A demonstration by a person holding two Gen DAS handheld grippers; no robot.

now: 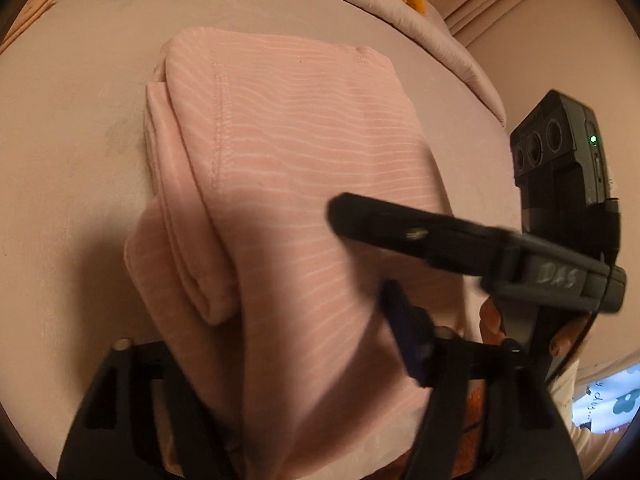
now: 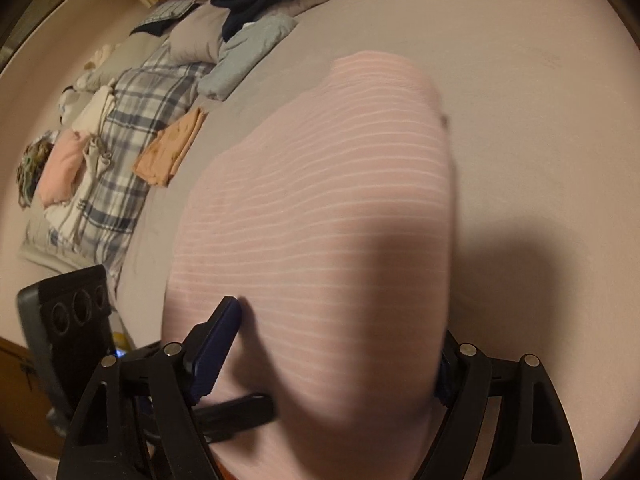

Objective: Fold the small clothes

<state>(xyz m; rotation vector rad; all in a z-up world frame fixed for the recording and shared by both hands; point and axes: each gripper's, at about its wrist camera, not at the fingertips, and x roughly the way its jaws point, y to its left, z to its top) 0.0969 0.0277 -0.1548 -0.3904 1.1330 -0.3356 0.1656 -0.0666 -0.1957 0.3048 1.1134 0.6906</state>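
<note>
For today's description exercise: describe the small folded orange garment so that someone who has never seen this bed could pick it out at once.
Start from the wide pinkish bed sheet, then look to the plaid blanket along its far side. The folded orange garment lies flat at that blanket's edge. It is the only orange piece there, smaller than the grey-blue garment beyond it and unstriped, unlike the pink striped garment.

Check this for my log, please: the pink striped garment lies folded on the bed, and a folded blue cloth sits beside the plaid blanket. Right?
One thing is off: the folded cloth beside the plaid blanket is orange, not blue, as the right wrist view shows. The pink striped garment does lie folded on the bed.
</note>
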